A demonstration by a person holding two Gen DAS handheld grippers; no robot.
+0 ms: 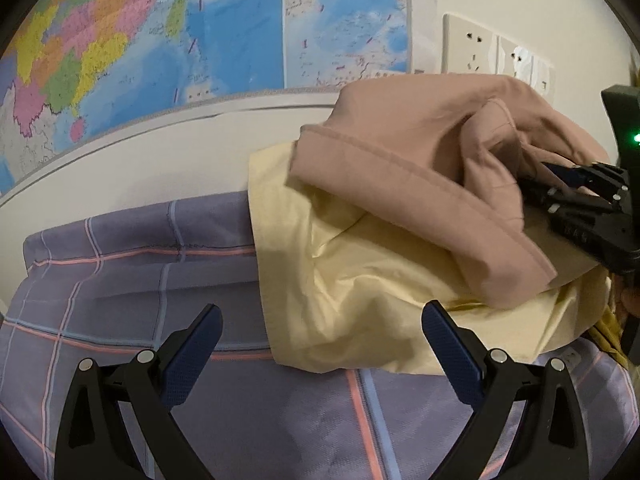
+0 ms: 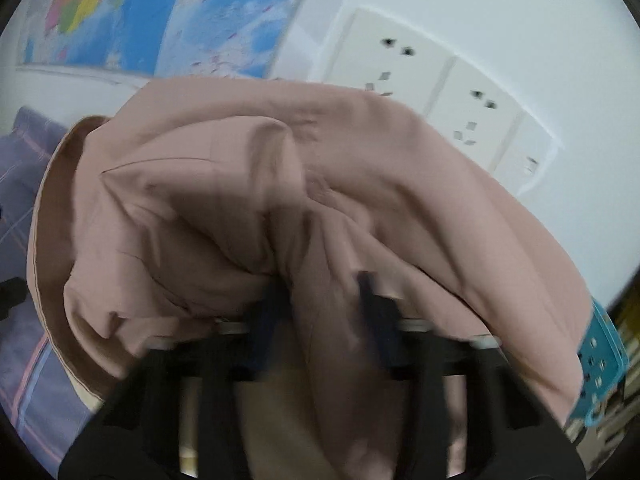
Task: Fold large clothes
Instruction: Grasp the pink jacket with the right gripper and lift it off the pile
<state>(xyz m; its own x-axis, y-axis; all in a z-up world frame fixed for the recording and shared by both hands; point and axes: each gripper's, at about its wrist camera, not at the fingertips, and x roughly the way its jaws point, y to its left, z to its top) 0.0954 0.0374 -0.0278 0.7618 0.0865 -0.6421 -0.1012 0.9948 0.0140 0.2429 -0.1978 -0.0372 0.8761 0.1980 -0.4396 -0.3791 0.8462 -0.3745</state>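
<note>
A dusty-pink garment (image 1: 420,152) lies bunched on top of a pale yellow garment (image 1: 360,280), both on a bed with a purple plaid sheet (image 1: 120,280). My right gripper (image 1: 548,180) comes in from the right edge and is shut on a fold of the pink garment, lifting it. In the blurred right wrist view the pink garment (image 2: 280,180) fills the middle, and a strip of it runs down between the fingers of my right gripper (image 2: 322,296). My left gripper (image 1: 322,312) is open just in front of the yellow garment's near edge, holding nothing.
A coloured wall map (image 1: 180,32) hangs behind the bed. White wall sockets (image 1: 472,44) sit to its right, just above the pink garment. A teal perforated basket (image 2: 600,360) shows at the right edge of the right wrist view.
</note>
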